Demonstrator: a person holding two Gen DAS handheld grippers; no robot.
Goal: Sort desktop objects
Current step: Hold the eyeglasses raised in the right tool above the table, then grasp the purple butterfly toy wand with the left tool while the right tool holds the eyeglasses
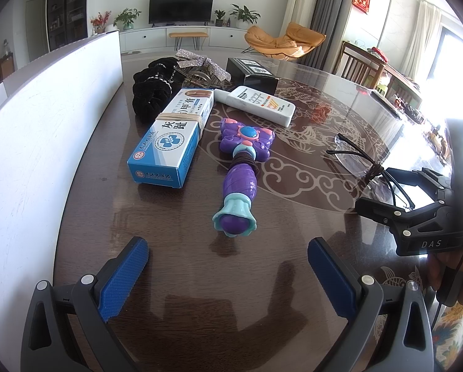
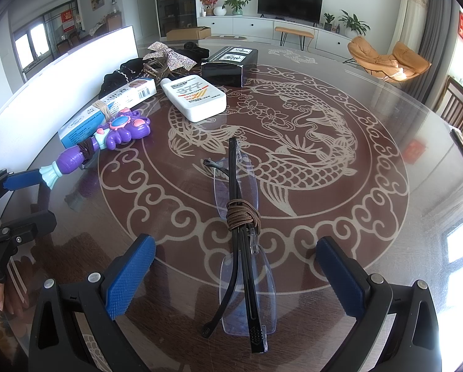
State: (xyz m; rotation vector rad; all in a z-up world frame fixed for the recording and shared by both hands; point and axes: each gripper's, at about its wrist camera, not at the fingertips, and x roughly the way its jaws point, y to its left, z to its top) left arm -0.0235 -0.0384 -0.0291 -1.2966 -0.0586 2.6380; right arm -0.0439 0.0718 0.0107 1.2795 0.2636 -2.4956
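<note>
A purple toy wand (image 1: 242,167) with a butterfly head lies on the dark table, its knob end pointing at my left gripper (image 1: 228,274), which stands open just short of it. Folded glasses (image 2: 242,241) bound with a brown cord lie between the blue pads of my open right gripper (image 2: 236,274), not clamped. The same glasses (image 1: 366,167) show at the right of the left wrist view, in front of the right gripper (image 1: 417,214). A blue-and-white box (image 1: 172,138), a white bottle (image 1: 259,104) and a black box (image 1: 251,74) lie farther back.
A white board (image 1: 45,117) stands along the table's left edge. A black scrunchie (image 1: 152,91) and a glittery bow (image 1: 200,63) sit at the back. A wooden chair (image 2: 460,108) stands at the right. A person's hand (image 1: 448,266) holds the right gripper.
</note>
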